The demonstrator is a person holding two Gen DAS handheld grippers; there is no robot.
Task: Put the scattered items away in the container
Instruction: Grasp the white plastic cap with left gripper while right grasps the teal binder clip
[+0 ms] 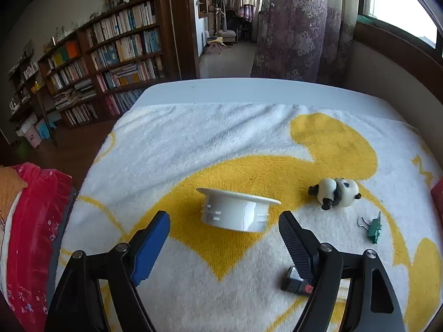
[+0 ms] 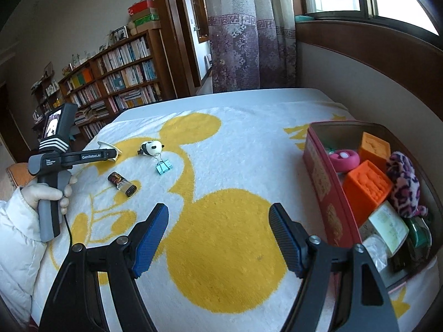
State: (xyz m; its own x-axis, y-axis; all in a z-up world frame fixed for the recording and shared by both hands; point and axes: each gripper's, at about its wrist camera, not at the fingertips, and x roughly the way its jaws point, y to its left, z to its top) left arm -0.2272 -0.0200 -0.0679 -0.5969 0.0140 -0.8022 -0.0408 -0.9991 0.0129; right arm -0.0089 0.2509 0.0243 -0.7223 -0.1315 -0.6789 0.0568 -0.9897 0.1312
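Cap [image 1: 239, 210] dead ahead at twelve o'clock of the left gripper [image 1: 224, 229], jaws wide and empty, rim tilted, nearer than the right gripper [image 2: 218, 227], equally agape, red tin [image 2: 318, 166] at two.

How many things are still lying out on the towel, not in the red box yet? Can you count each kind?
White cup: 1
Panda toy: 1
Binder clip: 1
Small bottle: 1
Total: 4
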